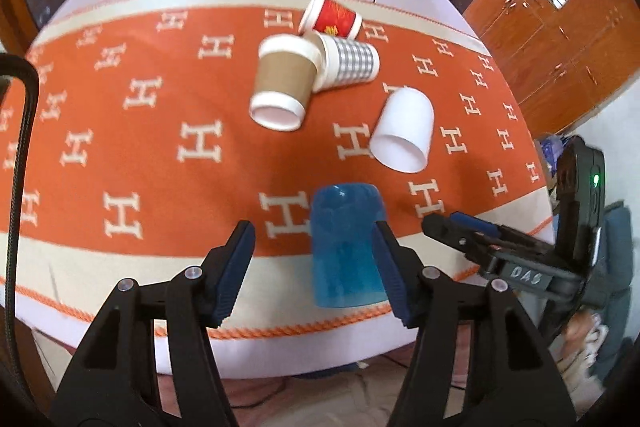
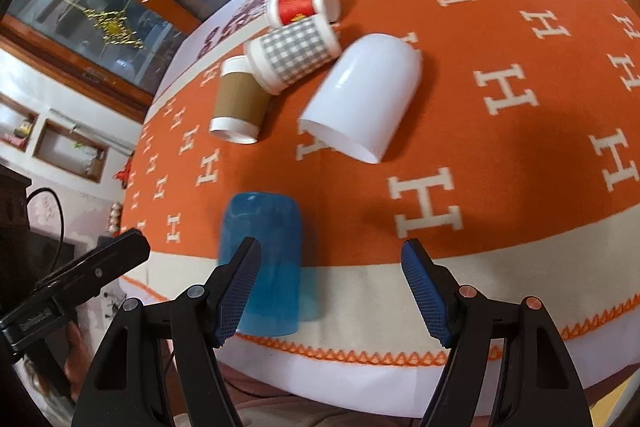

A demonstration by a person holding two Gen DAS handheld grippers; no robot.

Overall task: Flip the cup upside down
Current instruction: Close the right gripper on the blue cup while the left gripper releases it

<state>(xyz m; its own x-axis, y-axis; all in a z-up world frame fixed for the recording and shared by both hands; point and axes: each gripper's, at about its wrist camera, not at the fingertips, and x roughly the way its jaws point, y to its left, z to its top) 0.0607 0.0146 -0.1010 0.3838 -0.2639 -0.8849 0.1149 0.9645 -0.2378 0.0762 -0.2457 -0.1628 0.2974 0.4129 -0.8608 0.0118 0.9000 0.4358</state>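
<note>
Left wrist view: blue cup (image 1: 346, 247) stands inverted near worktop (image 1: 120, 267) front edge | left claw (image 1: 316, 271) wide open, holding nothing, right pad beside cup | right claw (image 2: 332, 291) open, empty | looks light, stiff, slick plastic; I'd pinch mid-wall, gently

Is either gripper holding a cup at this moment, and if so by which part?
Nothing is held. The left gripper and right gripper are both open; the blue cup stands on the table near their fingers, not clamped.
</note>
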